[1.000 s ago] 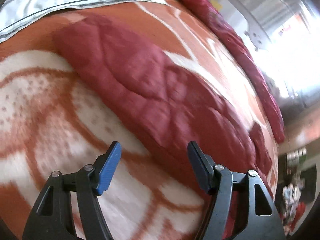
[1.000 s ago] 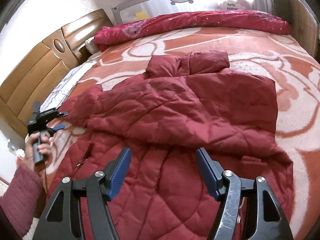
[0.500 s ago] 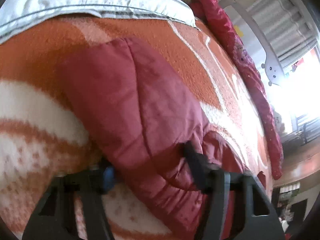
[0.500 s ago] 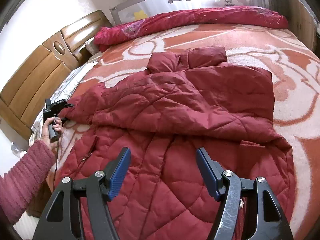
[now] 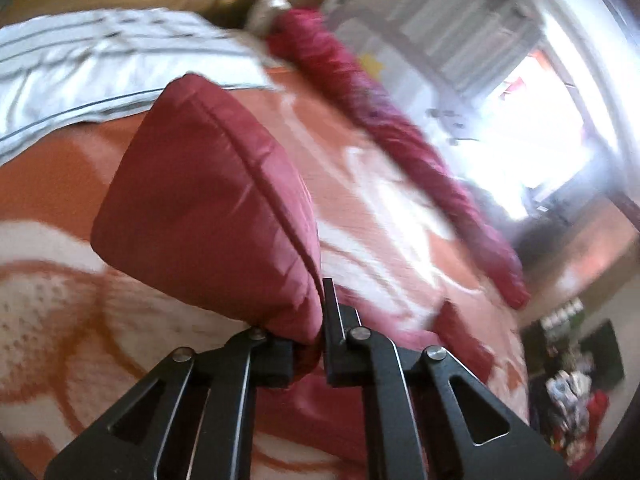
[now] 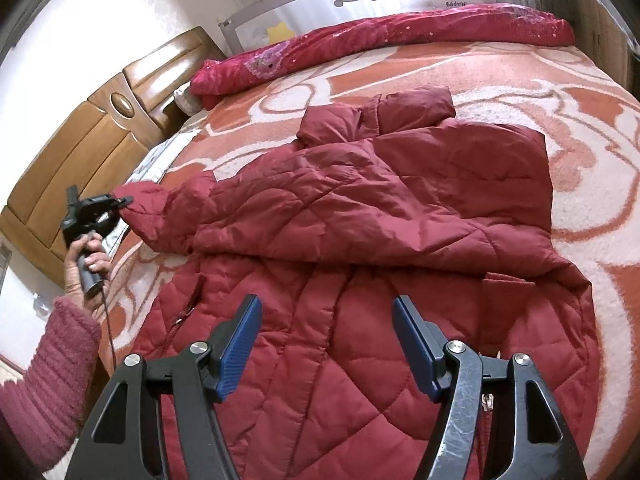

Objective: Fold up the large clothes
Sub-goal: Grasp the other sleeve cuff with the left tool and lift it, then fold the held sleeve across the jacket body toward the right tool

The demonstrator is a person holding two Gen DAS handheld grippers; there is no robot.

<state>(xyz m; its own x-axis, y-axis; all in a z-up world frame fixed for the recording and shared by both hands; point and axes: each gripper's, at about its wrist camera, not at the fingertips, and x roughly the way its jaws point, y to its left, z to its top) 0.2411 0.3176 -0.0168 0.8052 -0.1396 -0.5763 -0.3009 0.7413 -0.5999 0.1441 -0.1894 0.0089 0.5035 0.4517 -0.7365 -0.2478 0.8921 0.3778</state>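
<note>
A wide bed covered by an orange and white patterned blanket (image 6: 520, 80) carries a dark red quilted padded jacket (image 6: 360, 216) spread across its middle, collar toward a rolled crimson duvet (image 6: 400, 36) along the far edge, with a wooden headboard (image 6: 80, 140) at the left. The left gripper (image 5: 310, 332), held in the person's left hand (image 6: 86, 258) at the bed's left side, has its fingers pinching the cuff of the jacket's sleeve (image 5: 208, 208), lifted off the blanket. The right gripper (image 6: 326, 344) hovers above the jacket's hem with its blue-padded fingers (image 6: 236, 348) spread apart, holding nothing.
</note>
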